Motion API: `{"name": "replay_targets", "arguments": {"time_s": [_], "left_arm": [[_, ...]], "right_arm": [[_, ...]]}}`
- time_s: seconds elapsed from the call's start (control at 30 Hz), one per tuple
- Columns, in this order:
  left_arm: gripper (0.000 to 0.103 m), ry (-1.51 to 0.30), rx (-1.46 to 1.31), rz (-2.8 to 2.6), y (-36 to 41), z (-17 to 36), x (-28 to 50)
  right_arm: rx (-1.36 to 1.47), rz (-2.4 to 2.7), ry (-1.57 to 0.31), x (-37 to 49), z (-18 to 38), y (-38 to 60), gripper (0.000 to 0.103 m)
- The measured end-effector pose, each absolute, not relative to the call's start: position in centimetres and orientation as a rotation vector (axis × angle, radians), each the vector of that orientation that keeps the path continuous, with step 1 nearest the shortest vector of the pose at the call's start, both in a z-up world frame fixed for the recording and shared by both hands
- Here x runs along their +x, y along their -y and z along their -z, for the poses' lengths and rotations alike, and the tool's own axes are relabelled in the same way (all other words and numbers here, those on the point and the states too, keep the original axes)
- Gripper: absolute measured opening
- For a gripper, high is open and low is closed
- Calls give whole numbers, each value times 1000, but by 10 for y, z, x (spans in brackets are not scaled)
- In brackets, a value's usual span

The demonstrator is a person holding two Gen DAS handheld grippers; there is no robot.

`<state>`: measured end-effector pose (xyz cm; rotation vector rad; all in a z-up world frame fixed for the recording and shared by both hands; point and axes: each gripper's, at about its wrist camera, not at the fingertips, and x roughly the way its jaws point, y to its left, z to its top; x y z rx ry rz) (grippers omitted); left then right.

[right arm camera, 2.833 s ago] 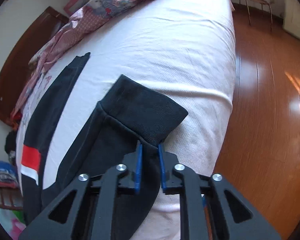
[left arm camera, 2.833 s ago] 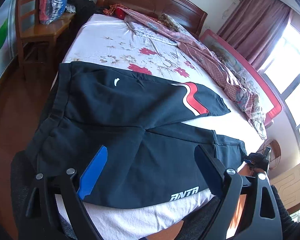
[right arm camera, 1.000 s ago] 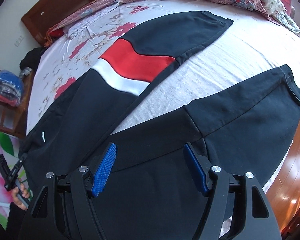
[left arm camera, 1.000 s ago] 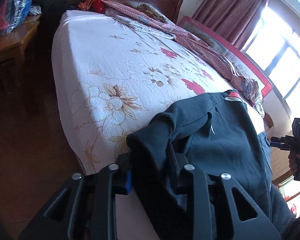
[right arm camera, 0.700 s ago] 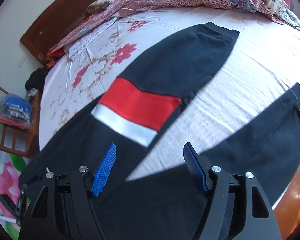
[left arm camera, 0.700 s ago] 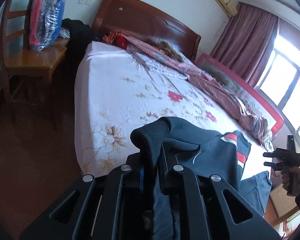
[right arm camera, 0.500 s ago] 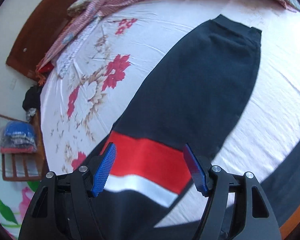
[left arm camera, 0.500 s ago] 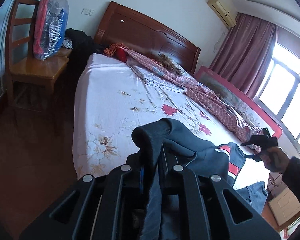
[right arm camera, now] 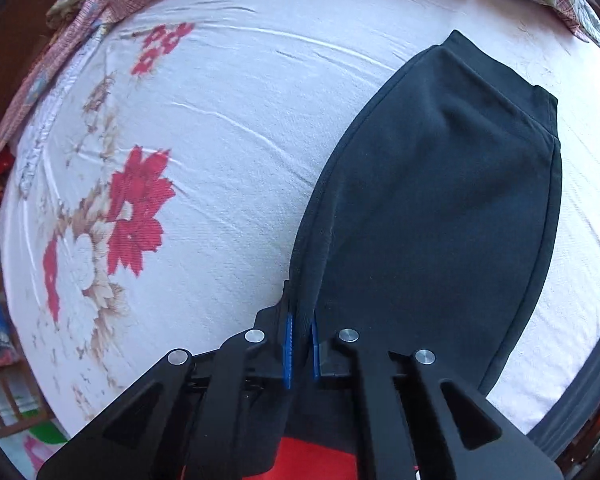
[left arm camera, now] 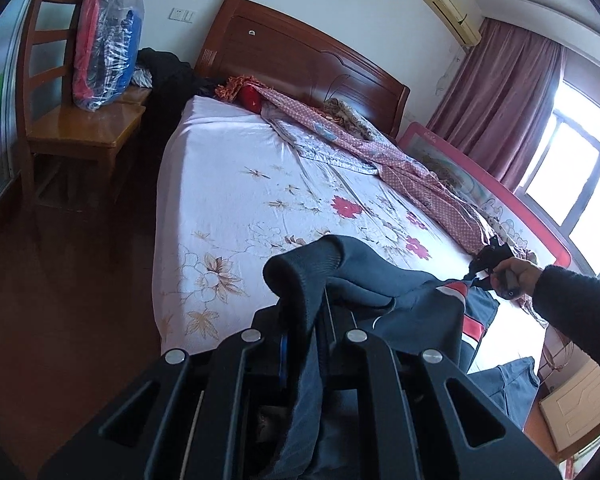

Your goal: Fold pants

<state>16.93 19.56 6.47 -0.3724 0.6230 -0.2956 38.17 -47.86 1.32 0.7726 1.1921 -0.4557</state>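
Observation:
The black pants (left arm camera: 380,292) with a red and white stripe lie on the flowered bed sheet (left arm camera: 228,200). My left gripper (left arm camera: 304,320) is shut on the ribbed waistband, which bunches up over the fingers and is lifted off the bed. In the right wrist view my right gripper (right arm camera: 300,336) is shut on the left edge of a black pant leg (right arm camera: 440,200), just above the red stripe; the leg lies flat and its cuff points away. The right gripper also shows in the left wrist view (left arm camera: 488,260), held by a hand at the far leg.
A wooden chair (left arm camera: 68,120) with a plastic-wrapped bundle (left arm camera: 104,40) stands left of the bed. A checked pink blanket (left arm camera: 380,152) lies along the far side by a red rail (left arm camera: 500,200). The wooden headboard (left arm camera: 300,64) is at the back. Wooden floor (left arm camera: 60,300) lies left.
My right gripper moved over to the far leg and closed on its edge; it was open before. My left gripper stays shut on the waistband and has lifted it a little.

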Motion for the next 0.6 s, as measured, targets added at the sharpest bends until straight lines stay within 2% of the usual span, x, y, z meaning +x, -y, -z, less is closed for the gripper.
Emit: {"name": "replay_targets", "arguments": {"time_s": [0.13, 0.27, 0.4, 0.6], "left_arm": [[10, -599, -432, 289, -203, -63, 159], [10, -536, -411, 315, -207, -77, 129], [11, -526, -422, 350, -212, -88, 91], [13, -567, -402, 378, -198, -90, 34]], "right_arm": [[912, 270, -986, 314, -63, 500, 5], [1008, 148, -816, 202, -91, 521, 5], [1148, 143, -756, 87, -64, 537, 5], [1276, 230, -823, -30, 9, 539, 4]]}}
